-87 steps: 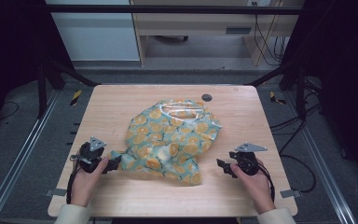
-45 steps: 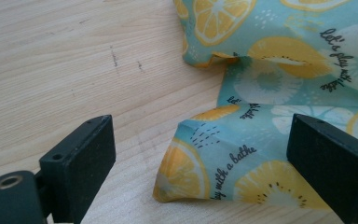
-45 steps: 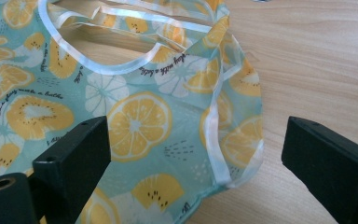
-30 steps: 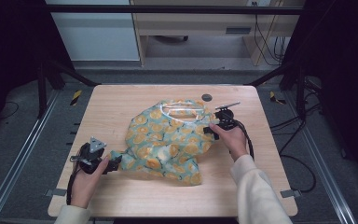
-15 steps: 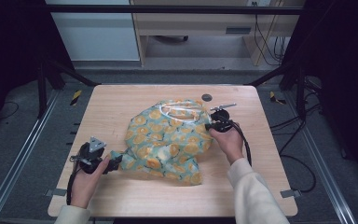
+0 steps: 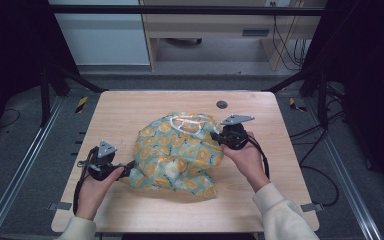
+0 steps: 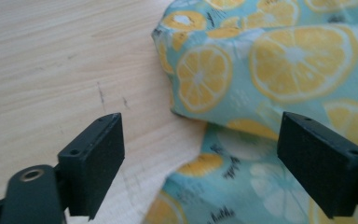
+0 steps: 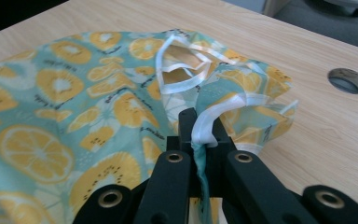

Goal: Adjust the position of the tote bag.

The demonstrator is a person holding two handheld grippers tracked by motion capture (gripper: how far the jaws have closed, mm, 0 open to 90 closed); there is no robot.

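Note:
A teal cloth printed with lemon slices [image 6: 177,152] lies crumpled in the middle of the wooden table, with white ribbon trim [image 6: 187,122] at its far side. My right gripper [image 6: 219,139] is at the cloth's right edge and is shut on its white-trimmed hem [image 8: 200,128]. My left gripper [image 6: 126,169] rests at the cloth's near left corner, jaws wide open. In the left gripper view the gripper [image 7: 221,161] has a flat corner of the cloth [image 7: 223,172] lying between and under its jaws, not pinched.
A round grommet hole [image 6: 222,104] sits in the table [image 6: 130,112] beyond the cloth, also seen as a hole [image 8: 348,80] in the right gripper view. Bare wood surrounds the cloth on all sides. Metal frame rails run along both table sides.
My right gripper moved from the table's near right up to the cloth's right edge and shut on the white-trimmed hem. The left gripper has stayed in place.

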